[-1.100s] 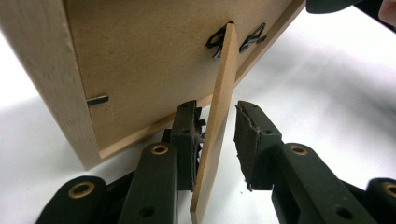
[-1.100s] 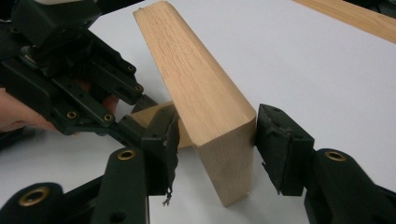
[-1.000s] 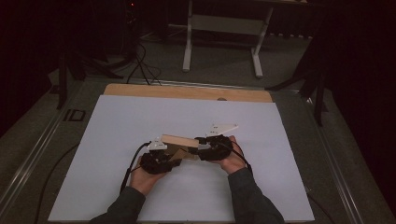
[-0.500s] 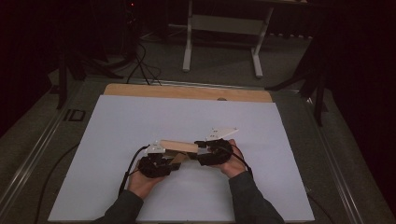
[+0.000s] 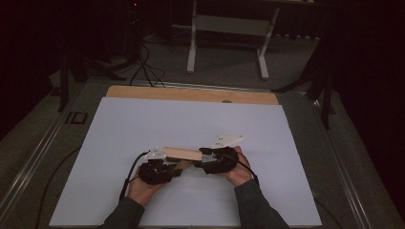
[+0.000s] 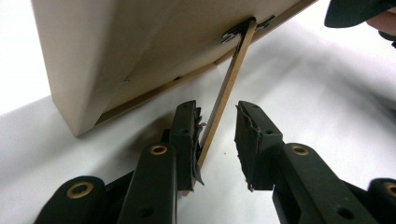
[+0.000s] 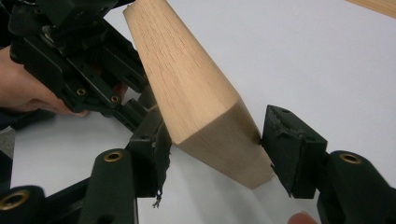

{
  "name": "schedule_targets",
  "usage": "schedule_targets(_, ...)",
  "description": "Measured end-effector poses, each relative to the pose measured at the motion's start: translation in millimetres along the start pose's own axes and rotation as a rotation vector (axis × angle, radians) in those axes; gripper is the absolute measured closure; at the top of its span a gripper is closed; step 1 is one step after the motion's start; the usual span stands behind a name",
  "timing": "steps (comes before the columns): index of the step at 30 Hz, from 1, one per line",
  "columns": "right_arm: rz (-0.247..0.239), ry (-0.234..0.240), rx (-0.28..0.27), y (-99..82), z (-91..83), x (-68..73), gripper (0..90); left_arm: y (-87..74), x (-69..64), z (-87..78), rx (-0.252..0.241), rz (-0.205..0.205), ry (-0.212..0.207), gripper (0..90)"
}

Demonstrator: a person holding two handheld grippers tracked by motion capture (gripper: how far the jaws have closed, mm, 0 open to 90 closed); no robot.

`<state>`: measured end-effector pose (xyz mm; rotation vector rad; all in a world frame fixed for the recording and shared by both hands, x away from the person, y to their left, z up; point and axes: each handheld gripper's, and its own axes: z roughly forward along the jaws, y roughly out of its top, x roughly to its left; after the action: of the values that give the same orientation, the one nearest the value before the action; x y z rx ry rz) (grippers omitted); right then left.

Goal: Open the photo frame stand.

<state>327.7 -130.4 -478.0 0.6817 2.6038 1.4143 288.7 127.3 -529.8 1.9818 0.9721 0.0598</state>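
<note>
A light wooden picture frame (image 5: 181, 153) is held between my two grippers near the front of the white sheet. In the left gripper view its pale back (image 6: 140, 46) leans over the table, and a thin brown strut (image 6: 229, 79) hangs from it. My left gripper (image 6: 217, 135) (image 5: 180, 167) is open around the strut's lower end, which rests against one pad and stands clear of the other. My right gripper (image 7: 212, 140) (image 5: 200, 160) has just been opening its jaws. One end of the frame (image 7: 187, 79) sits between them, the pads close on both sides.
The white sheet (image 5: 143, 129) covers most of the table, with a wooden board edge (image 5: 191, 94) along its back. Beyond stand a metal stand's legs (image 5: 224, 43) and cables (image 5: 143, 71) on a dark floor. Dark rails run along both table sides.
Both hands and the frame have shifted slightly toward the near edge of the sheet. The frame stays between the two grippers.
</note>
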Motion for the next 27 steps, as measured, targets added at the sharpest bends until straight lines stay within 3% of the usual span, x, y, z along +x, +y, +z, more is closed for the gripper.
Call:
schedule_targets(5,-0.025,-0.019,0.018,-2.6,-1.3,5.1,42.2,-1.7,-0.4,-1.5,0.000,0.006,0.004,68.6)
schedule_targets(27,-0.046,-0.054,0.005,-10.0,-10.6,8.9,40.8,-3.8,-5.6,-29.9,-0.042,0.040,0.047,63.3)
